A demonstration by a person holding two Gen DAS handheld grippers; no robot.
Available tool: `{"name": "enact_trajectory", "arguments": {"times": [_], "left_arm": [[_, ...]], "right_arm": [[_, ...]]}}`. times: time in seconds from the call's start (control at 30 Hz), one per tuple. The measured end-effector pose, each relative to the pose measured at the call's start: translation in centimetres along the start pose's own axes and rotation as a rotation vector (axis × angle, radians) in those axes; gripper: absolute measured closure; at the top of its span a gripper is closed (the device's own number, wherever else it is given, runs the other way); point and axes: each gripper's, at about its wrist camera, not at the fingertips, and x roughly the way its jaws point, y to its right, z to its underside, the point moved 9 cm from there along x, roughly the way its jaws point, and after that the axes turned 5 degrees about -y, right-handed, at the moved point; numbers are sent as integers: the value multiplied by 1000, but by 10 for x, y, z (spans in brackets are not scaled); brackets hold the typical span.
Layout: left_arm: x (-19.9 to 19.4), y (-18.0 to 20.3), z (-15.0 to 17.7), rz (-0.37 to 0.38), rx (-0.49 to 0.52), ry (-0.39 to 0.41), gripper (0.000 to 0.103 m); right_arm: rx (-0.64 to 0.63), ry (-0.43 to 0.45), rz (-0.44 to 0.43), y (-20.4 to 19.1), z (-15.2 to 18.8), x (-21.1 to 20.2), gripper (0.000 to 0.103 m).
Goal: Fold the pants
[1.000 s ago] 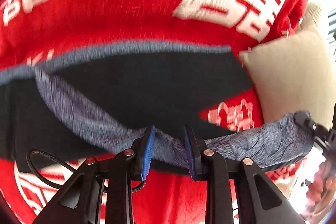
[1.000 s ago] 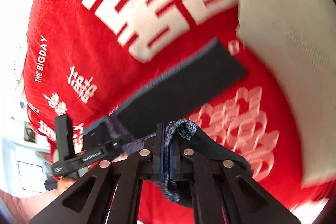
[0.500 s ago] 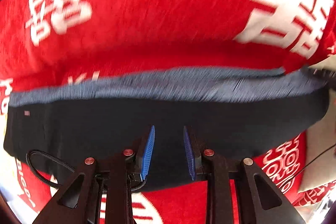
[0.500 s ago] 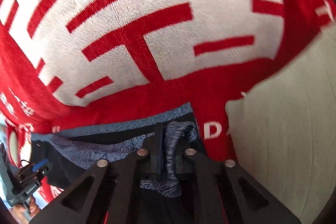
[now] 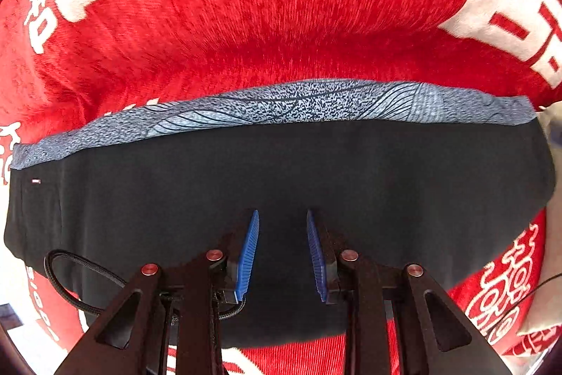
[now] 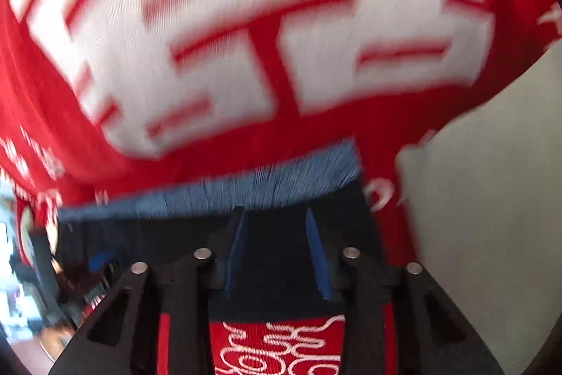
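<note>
The black pants [image 5: 281, 185] lie flat on the red blanket, with a blue-grey patterned band [image 5: 281, 101] along their far edge. My left gripper [image 5: 282, 217] points straight down onto them. Its blue pads keep a narrow gap with dark cloth between them, the same gap as when it carried the cloth. In the blurred right wrist view, my right gripper [image 6: 274, 217] is over the end of the pants [image 6: 158, 234] beside the band [image 6: 263, 185]. Its jaws are opening, and no cloth is pinched between the pads.
A red blanket [image 5: 246, 6] with large white characters covers the whole surface under the pants [image 6: 316, 136]. A beige pillow [image 6: 491, 199] lies close on the right, its edge also showing in the left wrist view [image 5: 551, 234].
The pants hung stretched between both grippers; now they lie flat on the blanket. Both grippers came down. The right jaws, shut on bunched cloth, have parted and let it go.
</note>
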Motion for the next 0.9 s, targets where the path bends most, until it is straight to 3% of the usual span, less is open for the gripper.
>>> {"name": "enact_trajectory", "arguments": {"times": [0.03,0.1,0.13,0.17,0.23,0.33,0.5,0.63,0.67,0.73,0.77,0.9], "left_arm": [[3,-1,1,-5,1,-2,73],[7,-4,1,-22,5,4,62],[6,-8,2,-58,6,14,44],[5,-14,4,-78,2,18,38],[4,-32,8,-69,-36,-5,38],[-4,-68,13,-77,-102,-13,38],[-16,-131,3,-146,-135,43,38],[11,-171,-25,-216,-128,49,38],[22,-179,-31,-230,-124,41,30],[23,-197,-46,-241,-126,104,17],[22,-204,-50,-250,-106,99,17],[0,-245,-49,-244,-48,103,17]], "right_arm": [[-17,-40,21,-1,10,20,66],[-35,-80,96,6,21,45,67],[-41,-77,123,12,24,53,70],[-45,-46,119,14,23,52,70],[-31,-26,153,20,23,44,70],[0,-32,168,23,25,28,61],[23,-9,97,-5,51,4,55],[27,-35,42,-44,85,10,55],[19,-39,34,-54,94,13,55],[7,-54,17,-79,112,19,55],[13,-58,1,-91,120,20,55],[72,-80,-174,-151,157,24,51]]}}
